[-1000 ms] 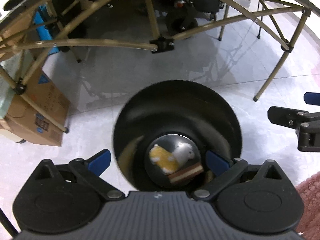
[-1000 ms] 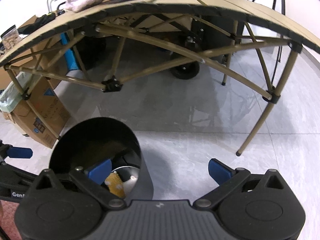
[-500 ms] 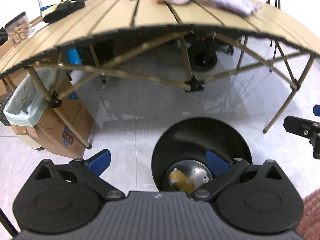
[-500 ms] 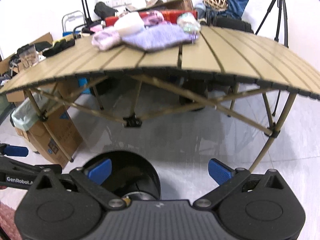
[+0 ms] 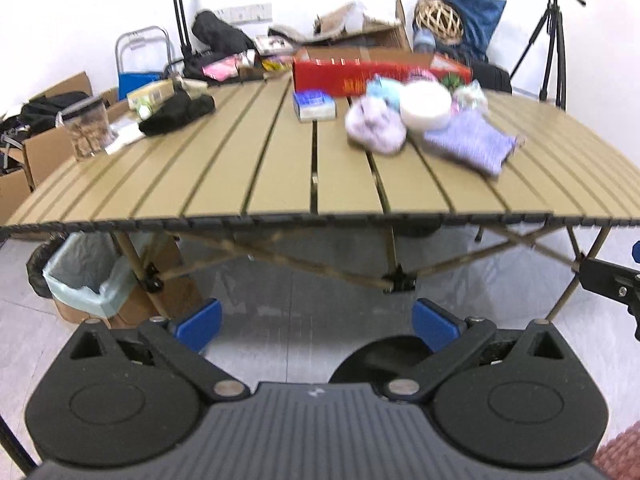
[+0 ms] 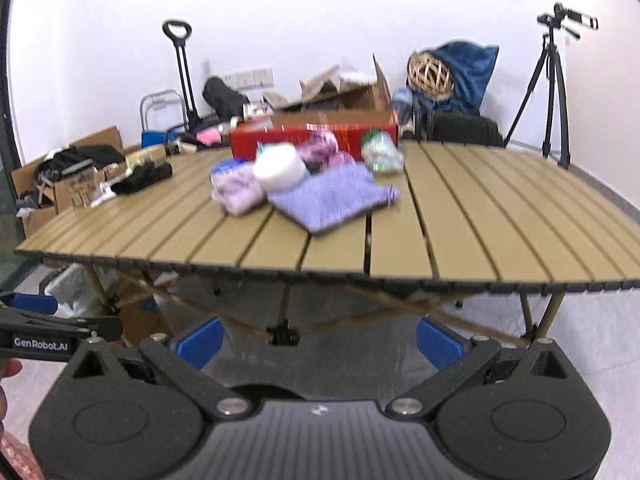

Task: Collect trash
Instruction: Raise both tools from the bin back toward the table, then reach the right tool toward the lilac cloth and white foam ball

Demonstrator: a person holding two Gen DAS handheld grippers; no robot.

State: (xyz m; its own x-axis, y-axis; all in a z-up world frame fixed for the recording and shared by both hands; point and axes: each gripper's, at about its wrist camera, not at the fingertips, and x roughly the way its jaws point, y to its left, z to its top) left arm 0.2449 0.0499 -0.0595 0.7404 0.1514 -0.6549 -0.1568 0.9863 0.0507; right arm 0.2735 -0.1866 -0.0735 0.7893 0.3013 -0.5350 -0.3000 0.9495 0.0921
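White walls and a pale tiled floor [image 5: 312,320] frame what we see, with a slatted tan desk [image 5: 280,176] standing ahead of both tools. Our left tool [image 5: 316,322] has its blue pads set wide apart and nothing between them; our right tool [image 6: 318,342] is likewise spread and empty. Just below the left tool, the rim of the black trash bin [image 5: 384,354] shows on the floor near the desk's front edge; in the right wrist view only a sliver of it [image 6: 264,392] peeks over the tool body.

Outward from the tools, the front edge of the desk runs across both views, and a broad bare stretch of slats lies between that edge and the clutter. Toward the middle and back sit a lilac bundle [image 5: 376,130], a white round tub [image 5: 426,106], a purple cloth [image 5: 472,142] and a crinkled wrapper [image 6: 380,152], touching or just beside one another. A red box [image 5: 376,74] lines the back edge. Near the left edge rest a black cloth [image 5: 176,114] and a clear jar [image 5: 86,128]. The right front corner is bare.

Half a second ago the left view looked down into the bin at scraps inside; now both tools have tilted up, the desk top fills the views and the bin has slid almost out of sight.
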